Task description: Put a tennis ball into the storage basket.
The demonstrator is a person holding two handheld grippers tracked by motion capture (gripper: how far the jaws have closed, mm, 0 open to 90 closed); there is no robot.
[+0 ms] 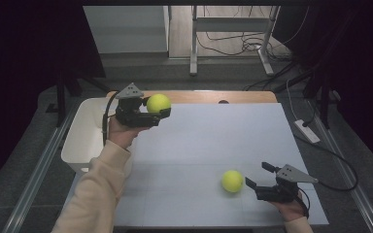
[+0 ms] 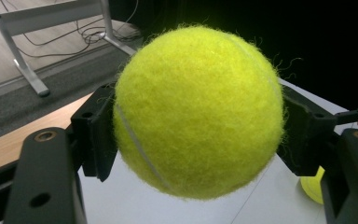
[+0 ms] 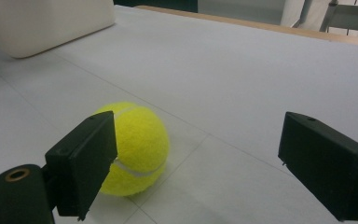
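Surface: a white surface (image 1: pixel 209 141) is seen, with a white bin (image 1: pixel 85 138) at its left edge.
Left hand-held gripper (image 1: pixel 161 112): clamped on a tennis ball (image 1: pixel 158 103), raised near the bin.
Right hand-held gripper (image 1: pixel 258 175): held wide, resting low.
Second tennis ball (image 1: pixel 232 180): lies on the surface just beside the right jaws, apparently untouched.
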